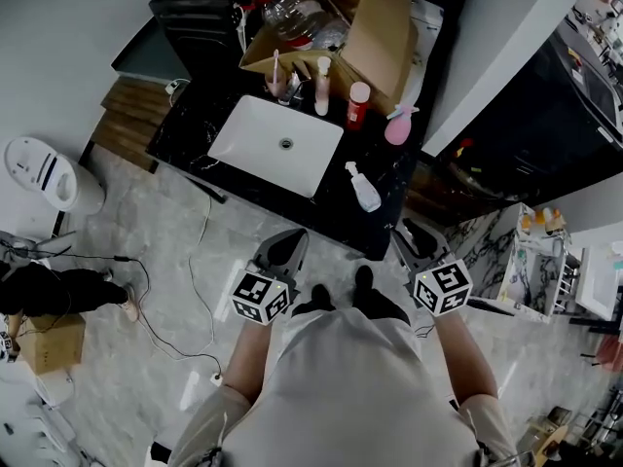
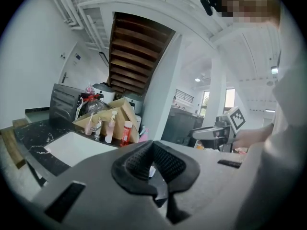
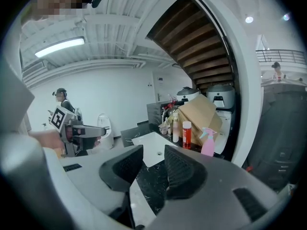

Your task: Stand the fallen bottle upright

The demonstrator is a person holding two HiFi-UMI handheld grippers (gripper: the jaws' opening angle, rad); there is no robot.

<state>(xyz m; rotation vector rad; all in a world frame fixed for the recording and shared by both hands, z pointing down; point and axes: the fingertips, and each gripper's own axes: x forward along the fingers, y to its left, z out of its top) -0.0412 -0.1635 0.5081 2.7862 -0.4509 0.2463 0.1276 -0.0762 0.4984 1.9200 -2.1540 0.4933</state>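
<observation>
The fallen bottle (image 1: 363, 188), clear with a white pump top, lies on its side on the black marble counter (image 1: 195, 129), just right of the white sink (image 1: 243, 134). Both grippers hover in front of the counter's near edge, short of the bottle. My left gripper (image 1: 295, 236) points at the counter edge below the sink, its jaw tips touching (image 2: 153, 145) with nothing held. My right gripper (image 1: 407, 236) sits right of and nearer than the bottle, jaws apart (image 3: 153, 152) and empty. Neither gripper view shows the bottle clearly.
Behind the sink stand a white-pink bottle (image 1: 322, 86), a red bottle with a white cap (image 1: 358, 104) and a pink spray bottle (image 1: 399, 125). An open cardboard box (image 1: 375, 27) fills the counter's back. A white bin (image 1: 44, 173) and cables (image 1: 165, 329) are on the floor at left.
</observation>
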